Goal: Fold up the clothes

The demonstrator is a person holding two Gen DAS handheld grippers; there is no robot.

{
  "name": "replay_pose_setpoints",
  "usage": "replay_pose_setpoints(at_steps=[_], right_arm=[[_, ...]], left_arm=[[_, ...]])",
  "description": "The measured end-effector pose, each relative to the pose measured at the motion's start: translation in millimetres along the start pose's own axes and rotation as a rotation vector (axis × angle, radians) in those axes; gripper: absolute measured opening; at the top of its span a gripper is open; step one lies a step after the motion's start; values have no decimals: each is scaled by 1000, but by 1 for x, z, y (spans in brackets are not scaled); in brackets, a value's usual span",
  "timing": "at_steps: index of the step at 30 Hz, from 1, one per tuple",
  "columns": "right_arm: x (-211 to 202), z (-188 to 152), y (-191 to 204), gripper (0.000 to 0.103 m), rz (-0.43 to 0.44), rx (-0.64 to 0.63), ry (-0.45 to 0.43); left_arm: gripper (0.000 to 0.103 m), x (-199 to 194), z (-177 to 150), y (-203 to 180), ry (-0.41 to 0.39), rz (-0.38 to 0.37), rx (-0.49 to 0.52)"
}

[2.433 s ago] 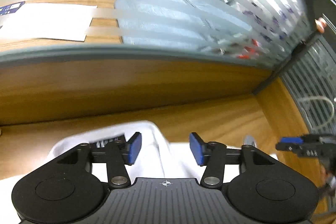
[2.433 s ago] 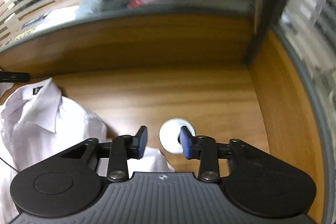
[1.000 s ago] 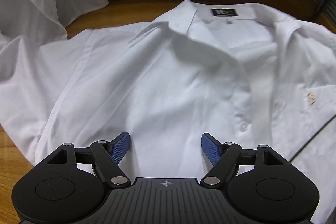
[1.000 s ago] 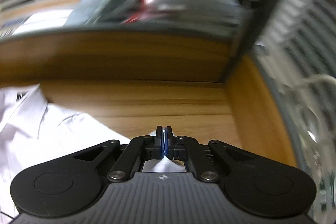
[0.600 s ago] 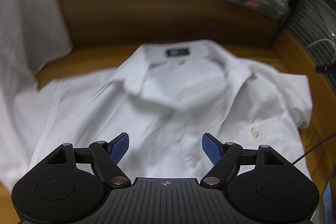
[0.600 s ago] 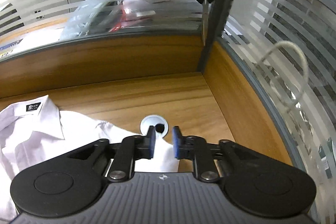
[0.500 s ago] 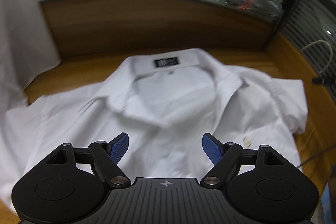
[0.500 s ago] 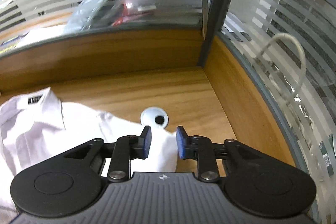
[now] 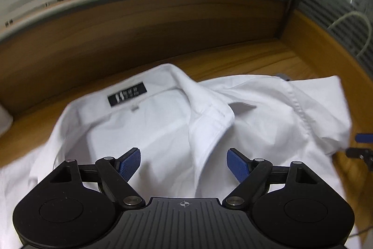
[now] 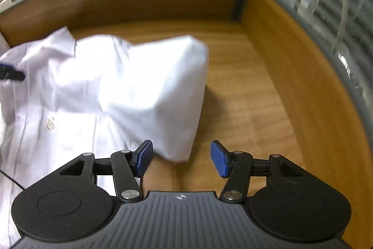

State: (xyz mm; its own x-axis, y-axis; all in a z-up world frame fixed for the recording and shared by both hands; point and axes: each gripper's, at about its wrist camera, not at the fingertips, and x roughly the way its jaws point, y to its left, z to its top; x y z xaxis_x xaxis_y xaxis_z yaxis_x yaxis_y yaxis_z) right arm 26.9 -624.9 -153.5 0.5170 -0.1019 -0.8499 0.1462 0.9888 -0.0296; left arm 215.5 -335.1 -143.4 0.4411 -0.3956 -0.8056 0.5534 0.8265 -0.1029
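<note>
On the wooden desk, inside its panelled corner, one white short-sleeved collared shirt lies face up, unfolded, its short sleeve humped toward the right. Step in hand seems to be the first sleeve fold. Hovering over the collar, the left gripper is spread and empty. Above the sleeve hem the right gripper is opening, pinching nothing. Next, it likely must close on the hem and carry it inward. Two grippers, one shirt.
</note>
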Motion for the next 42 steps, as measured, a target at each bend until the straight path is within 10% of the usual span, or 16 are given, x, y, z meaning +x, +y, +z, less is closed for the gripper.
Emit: replay_pose_setpoints(at_steps=[8,14,17,18,36,42], right_arm=[[38,-14,-3,60,-35,32,20],[51,-1,-21,56,-46,158,-47],[60,7,-28,24,-5,230,-45],[61,11,-29,7,4,247,-42],[-61,75,74,4,-464,-344,-334],[-88,77,104,1,-365,-354,-376]], left_arm=[[20,11,8,-13,1,7,69],[10,8,10,-19,-27,47,60],[7,7,16,-11,-24,41,4],[6,7,17,-9,-22,39,-13],[7,3,16,4,-25,25,-49],[48,-46,19,0,-174,-50,-38]])
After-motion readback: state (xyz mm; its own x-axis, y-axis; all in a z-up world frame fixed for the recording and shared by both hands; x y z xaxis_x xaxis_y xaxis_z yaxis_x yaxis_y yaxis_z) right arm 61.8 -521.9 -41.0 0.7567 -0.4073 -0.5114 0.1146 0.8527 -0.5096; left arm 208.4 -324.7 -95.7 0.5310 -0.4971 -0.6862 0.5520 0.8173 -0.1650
